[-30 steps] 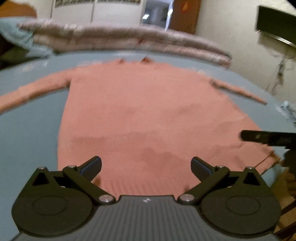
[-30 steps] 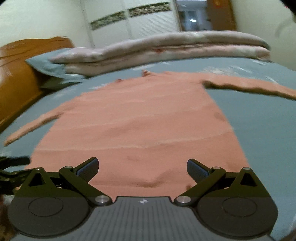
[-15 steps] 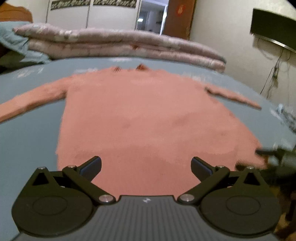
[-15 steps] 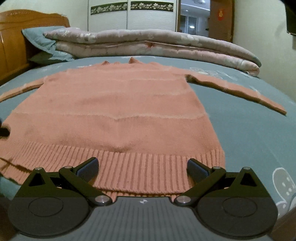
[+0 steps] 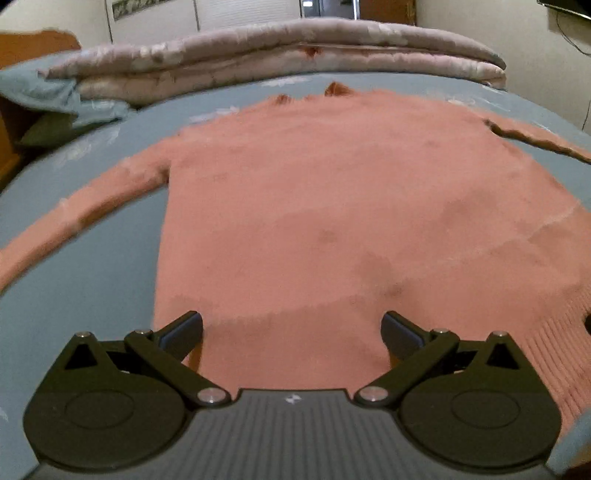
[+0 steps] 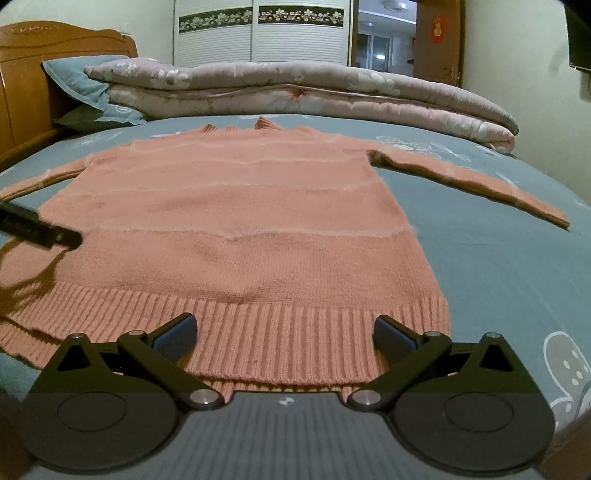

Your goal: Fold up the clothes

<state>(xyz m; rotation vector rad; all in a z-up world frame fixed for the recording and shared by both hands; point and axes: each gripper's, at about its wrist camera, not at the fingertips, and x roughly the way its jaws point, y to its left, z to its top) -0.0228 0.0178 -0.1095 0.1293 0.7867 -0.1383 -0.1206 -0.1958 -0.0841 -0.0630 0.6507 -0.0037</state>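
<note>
A salmon-pink knit sweater (image 6: 236,229) lies flat on the bed, collar far, ribbed hem (image 6: 280,332) near me, both sleeves spread out to the sides. It also shows in the left wrist view (image 5: 332,229), blurred. My right gripper (image 6: 283,332) is open and empty, low over the hem's right half. My left gripper (image 5: 291,332) is open and empty above the hem's left part. A dark finger of the left gripper (image 6: 40,230) shows at the left edge of the right wrist view, over the sweater's left side.
The bed has a grey-blue patterned sheet (image 6: 498,266). A folded floral quilt (image 6: 295,92) and a blue pillow (image 6: 77,81) lie along the far side. A wooden headboard (image 6: 26,88) stands at the left; a white wardrobe (image 6: 258,33) behind.
The left gripper has swung and moved up over the sweater's left side. The right gripper has dropped low to the hem and has hardly moved in the last half second. Both jaws stayed open.
</note>
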